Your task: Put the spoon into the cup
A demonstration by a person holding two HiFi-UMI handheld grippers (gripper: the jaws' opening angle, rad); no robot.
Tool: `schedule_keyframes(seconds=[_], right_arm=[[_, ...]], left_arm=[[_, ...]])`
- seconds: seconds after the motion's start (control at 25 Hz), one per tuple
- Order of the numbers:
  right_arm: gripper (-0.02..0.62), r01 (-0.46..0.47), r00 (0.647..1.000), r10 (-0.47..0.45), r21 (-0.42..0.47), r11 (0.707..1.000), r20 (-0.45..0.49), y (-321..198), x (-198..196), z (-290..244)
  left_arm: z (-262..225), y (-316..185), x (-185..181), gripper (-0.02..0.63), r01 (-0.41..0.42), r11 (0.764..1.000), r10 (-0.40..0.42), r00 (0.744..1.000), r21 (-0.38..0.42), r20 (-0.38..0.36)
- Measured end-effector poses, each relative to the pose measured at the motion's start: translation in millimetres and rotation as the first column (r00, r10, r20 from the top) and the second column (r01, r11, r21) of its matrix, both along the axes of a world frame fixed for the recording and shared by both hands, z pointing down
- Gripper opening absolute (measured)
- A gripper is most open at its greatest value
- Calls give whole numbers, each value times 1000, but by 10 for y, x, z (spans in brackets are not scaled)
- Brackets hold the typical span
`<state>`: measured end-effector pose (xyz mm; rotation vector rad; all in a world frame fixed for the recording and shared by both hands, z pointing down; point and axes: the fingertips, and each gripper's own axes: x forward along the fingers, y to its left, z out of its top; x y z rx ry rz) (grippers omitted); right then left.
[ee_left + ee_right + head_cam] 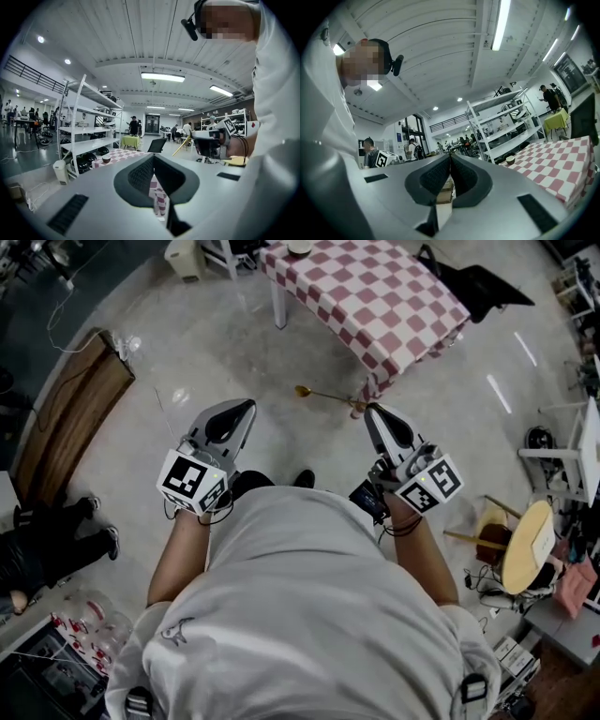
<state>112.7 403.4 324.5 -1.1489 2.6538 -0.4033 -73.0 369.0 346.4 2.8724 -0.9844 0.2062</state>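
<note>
Both grippers are held close to the body. The left gripper and the right gripper have their jaws pressed together on nothing. Just ahead of the right tips, the spoon lies on the floor. Farther on stands the checkered table, with the cup at its far end.

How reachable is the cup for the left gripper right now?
Probably not: the left gripper is held close to the person's body, while the cup sits at the far end of the checkered table, well beyond it.
</note>
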Motion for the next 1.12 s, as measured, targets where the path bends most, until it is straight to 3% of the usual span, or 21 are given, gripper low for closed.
schedule_keyframes(seconds=[0.4, 0.8, 1.12], right_arm=[[34, 1, 1000, -1, -10, 1000, 4, -533, 189, 104], [34, -11, 1000, 11, -33, 999, -14, -1038, 9, 151], [34, -42, 999, 41, -33, 999, -19, -1748, -465, 103]], left_arm=[[120, -483, 164, 14, 10, 1000, -10, 1000, -28, 3], [217, -1078, 162, 14, -60, 997, 60, 998, -41, -7], [189, -1820, -339, 14, -73, 996, 72, 997, -45, -21]])
